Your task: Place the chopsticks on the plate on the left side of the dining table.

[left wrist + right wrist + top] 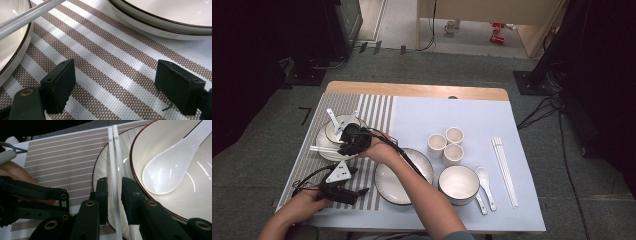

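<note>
A: Right gripper view, nearest first: my right gripper [115, 192] has its jaws a narrow gap apart with the pair of white chopsticks [113, 157] lying between them. Whether the pads press on the sticks I cannot tell. The chopsticks rest across the rim of the left plate [96, 172], just beside the bowl [140, 150] that holds a white spoon [170, 167].

B: And the other hand?

A: Left gripper view: my left gripper [113, 85] has its jaws standing wide apart over the striped placemat [105, 55], holding nothing.

B: How far along is the setting?

A: High view, moving outward: one place on the placemat has plate, bowl, spoon and chopsticks together, so I judge it close to done. Farther right, a second plate [387, 182], a second bowl [458, 183], spoons [485, 180], three cups [446, 145] and more chopsticks [505, 170] lie unsorted; that setting looks still to be laid.
</note>
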`<state>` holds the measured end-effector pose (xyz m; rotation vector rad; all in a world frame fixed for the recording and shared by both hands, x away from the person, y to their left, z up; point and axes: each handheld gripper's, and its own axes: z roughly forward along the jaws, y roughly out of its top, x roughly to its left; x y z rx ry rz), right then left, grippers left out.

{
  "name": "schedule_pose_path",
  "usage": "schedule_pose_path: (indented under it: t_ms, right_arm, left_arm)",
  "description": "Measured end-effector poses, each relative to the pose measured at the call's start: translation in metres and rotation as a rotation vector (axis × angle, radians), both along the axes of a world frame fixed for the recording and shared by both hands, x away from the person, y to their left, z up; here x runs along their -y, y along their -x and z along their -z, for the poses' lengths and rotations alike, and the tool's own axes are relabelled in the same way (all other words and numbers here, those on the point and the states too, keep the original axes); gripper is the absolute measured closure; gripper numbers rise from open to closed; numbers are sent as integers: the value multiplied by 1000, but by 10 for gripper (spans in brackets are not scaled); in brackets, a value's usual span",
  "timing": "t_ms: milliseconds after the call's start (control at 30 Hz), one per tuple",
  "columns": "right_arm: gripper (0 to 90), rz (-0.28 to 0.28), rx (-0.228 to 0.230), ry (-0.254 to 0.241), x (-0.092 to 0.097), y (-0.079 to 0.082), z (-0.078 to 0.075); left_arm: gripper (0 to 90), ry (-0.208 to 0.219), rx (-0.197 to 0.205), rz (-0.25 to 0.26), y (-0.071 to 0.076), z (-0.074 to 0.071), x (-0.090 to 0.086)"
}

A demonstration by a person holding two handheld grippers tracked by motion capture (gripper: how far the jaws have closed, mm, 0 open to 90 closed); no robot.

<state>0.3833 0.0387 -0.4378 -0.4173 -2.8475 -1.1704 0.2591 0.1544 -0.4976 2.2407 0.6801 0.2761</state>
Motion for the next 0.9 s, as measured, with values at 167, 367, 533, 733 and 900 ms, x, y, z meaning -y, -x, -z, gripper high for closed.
schedule_pose_path:
  t_ms: [167, 367, 533, 733, 900]
  right_arm:
    - [741, 8, -2, -19, 4, 2, -6]
    - [703, 27, -12, -30, 10, 3, -14]
    - [745, 23, -34, -34, 15, 5, -20]
    - [789, 36, -16, -33, 22, 12, -15]
    - [749, 43, -27, -46, 31, 17, -23]
  left_arm:
    - [168, 2, -2, -2, 0, 0, 0]
    - [168, 3, -3, -2, 0, 0, 0]
    - [168, 3, -2, -2, 0, 0, 0]
    - [168, 3, -2, -2, 0, 0, 0]
    - [168, 2, -3, -2, 0, 0, 0]
